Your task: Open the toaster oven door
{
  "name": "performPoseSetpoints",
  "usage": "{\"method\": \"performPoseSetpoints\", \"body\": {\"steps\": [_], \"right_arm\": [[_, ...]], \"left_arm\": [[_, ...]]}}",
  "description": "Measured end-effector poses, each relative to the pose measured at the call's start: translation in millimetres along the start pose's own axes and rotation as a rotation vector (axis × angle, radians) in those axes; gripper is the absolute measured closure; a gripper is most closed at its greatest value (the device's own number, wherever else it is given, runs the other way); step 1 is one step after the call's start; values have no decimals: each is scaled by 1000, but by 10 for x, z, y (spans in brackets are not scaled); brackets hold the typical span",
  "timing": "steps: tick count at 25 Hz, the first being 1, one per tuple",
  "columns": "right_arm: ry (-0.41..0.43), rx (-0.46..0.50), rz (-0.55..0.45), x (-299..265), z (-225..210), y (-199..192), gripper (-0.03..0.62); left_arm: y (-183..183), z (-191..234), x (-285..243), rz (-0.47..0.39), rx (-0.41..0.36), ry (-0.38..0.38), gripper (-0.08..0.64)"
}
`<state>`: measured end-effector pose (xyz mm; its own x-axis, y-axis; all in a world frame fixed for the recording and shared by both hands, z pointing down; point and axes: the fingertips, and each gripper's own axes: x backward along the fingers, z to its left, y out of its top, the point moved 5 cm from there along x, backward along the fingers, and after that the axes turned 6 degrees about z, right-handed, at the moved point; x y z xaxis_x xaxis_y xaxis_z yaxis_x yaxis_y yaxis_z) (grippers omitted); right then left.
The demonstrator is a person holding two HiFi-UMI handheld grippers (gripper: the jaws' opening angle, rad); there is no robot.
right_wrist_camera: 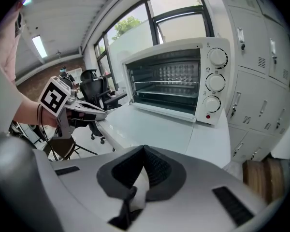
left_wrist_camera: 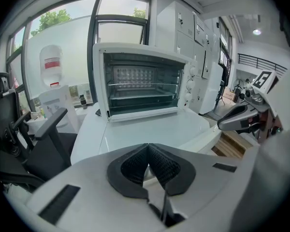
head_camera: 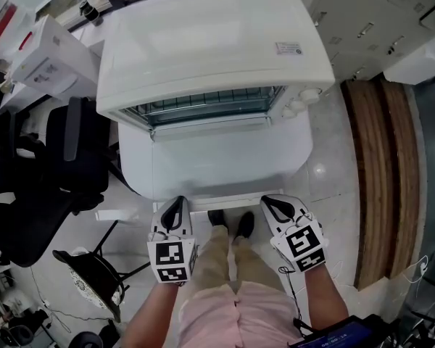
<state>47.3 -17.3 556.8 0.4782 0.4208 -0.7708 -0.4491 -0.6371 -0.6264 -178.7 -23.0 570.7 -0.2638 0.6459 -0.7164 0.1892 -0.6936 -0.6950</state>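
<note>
Between the pads of the left gripper [left_wrist_camera: 147,148] and those of the right gripper [right_wrist_camera: 144,150] nothing is held: each pair is pressed together, and both grippers hang close to the person's body, short of the table [head_camera: 134,167]. Beyond them the toaster oven [head_camera: 210,42] sits at the back of that table with its door [head_camera: 225,158] already lying flat toward the person and the rack [head_camera: 203,106] exposed. The likely trouble is a forward reach clipping the lowered door's near edge, which could strain its hinge or shove the oven backward.
</note>
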Motion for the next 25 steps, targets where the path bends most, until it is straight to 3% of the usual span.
{"method": "performPoseSetpoints", "body": {"steps": [25], "right_arm": [[41, -35, 73, -322, -53, -303, 591]], "left_arm": [[-273, 7, -281, 95, -1, -29, 548]]}}
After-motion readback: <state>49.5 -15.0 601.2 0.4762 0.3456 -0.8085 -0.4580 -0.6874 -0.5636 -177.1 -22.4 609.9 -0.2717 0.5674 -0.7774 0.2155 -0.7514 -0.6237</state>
